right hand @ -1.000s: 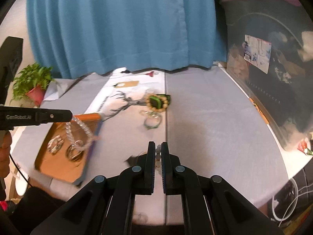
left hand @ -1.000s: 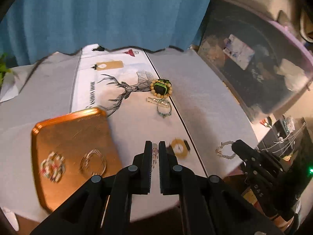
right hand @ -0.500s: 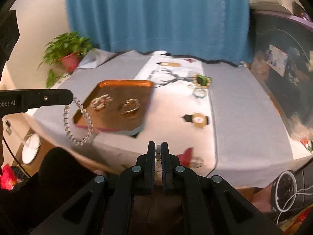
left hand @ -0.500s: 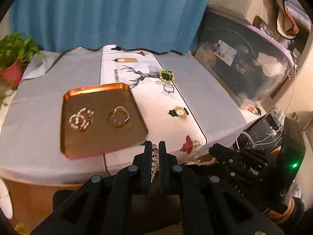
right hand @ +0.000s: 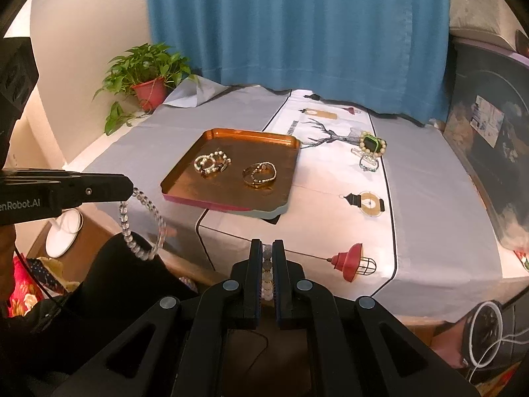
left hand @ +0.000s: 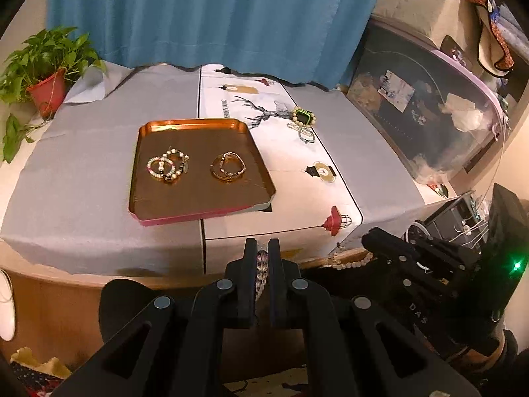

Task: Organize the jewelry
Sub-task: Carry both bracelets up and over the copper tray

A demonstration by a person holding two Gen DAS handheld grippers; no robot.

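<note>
My left gripper (left hand: 263, 248) is shut on a clear bead bracelet (left hand: 262, 266); the bracelet hangs from it in the right wrist view (right hand: 142, 221). My right gripper (right hand: 267, 251) is shut on a pale bead bracelet (right hand: 267, 274), which also shows in the left wrist view (left hand: 350, 263). Both grippers are held off the table's front edge. A copper tray (left hand: 198, 205) holds a beaded bracelet pile (left hand: 167, 165) and gold bangles (left hand: 228, 167). More jewelry (left hand: 302, 119) lies on the white runner (left hand: 297, 178).
The table has a grey cloth (left hand: 82, 178). A potted plant (left hand: 46, 76) stands at the far left corner. A blue curtain (left hand: 211, 16) hangs behind. A dark storage bin (left hand: 423, 106) stands to the right of the table.
Both grippers have pulled back and up from the table with their bracelets, past the front edge. The tray and table now show from farther away.
</note>
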